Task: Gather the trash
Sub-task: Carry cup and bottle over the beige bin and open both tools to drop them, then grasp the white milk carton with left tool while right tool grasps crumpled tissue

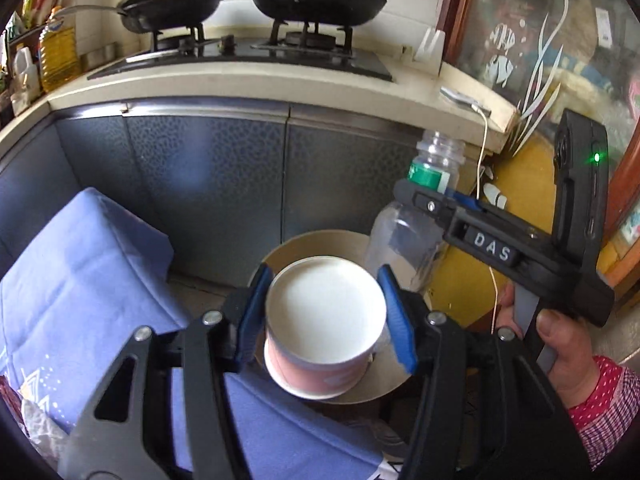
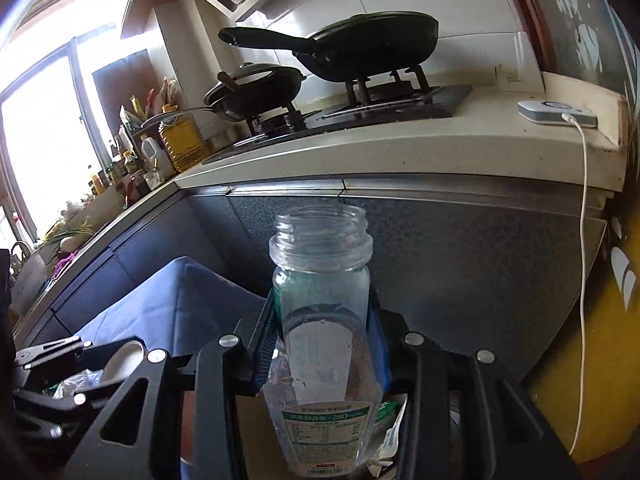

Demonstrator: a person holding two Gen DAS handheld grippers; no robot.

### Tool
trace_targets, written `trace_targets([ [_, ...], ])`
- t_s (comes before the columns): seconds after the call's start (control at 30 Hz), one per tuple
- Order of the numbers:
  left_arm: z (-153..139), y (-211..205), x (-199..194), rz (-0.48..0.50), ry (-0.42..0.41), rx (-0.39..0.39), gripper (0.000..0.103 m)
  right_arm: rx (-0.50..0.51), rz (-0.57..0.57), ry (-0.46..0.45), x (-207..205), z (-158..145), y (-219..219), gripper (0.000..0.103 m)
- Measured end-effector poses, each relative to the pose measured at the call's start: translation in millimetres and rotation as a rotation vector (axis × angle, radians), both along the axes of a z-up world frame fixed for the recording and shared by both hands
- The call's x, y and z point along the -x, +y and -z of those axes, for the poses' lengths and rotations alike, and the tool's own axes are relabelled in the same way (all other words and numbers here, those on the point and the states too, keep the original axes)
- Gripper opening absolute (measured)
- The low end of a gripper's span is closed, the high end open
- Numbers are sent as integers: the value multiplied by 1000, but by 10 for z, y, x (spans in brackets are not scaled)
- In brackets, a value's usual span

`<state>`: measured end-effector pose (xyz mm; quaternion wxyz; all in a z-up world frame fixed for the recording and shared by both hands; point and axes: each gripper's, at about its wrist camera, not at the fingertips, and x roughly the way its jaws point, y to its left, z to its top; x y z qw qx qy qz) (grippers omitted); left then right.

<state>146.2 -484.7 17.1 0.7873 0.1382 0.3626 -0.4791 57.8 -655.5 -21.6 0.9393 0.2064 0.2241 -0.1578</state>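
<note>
Blown-out window (image 2: 44,128) glare, fisheye-bowed edges, slight blur.

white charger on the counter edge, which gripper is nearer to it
Right. The right gripper, clamped on the clear bottle, sits just below the charger. The left gripper, holding the paper cup, is lower and further left.

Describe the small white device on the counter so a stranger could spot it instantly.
Start at the black gas stove with its two dark pans. Follow the pale countertop right to its end. There lies the flat white device, the only item with a white cable hanging off the edge.
</note>
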Motion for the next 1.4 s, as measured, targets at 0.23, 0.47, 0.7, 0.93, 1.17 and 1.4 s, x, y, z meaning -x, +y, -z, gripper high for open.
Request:
trace_targets([
  [0.23,467,-180,-5,22,63,-59,53,188,10,-7,-317,150,120,41],
  [0.47,605,-165,-28,-20,45,-122,68,352,27,-33,-336,240,323,76],
  [0.7,238,280,-51,-67,39,-28,68,308,42,-84,-97,-125,391,76],
  [0.93,-77,1066,58,-123,-8,46,68,173,-33,-125,105,-356,689,76],
  [1.17,9,1859,244,-218,-45,22,68,59,-159,-114,203,-320,1409,76],
  [1.4,141,2707,396,-314,-63,37,68,25,-305,-31,97,-138,2221,76],
])
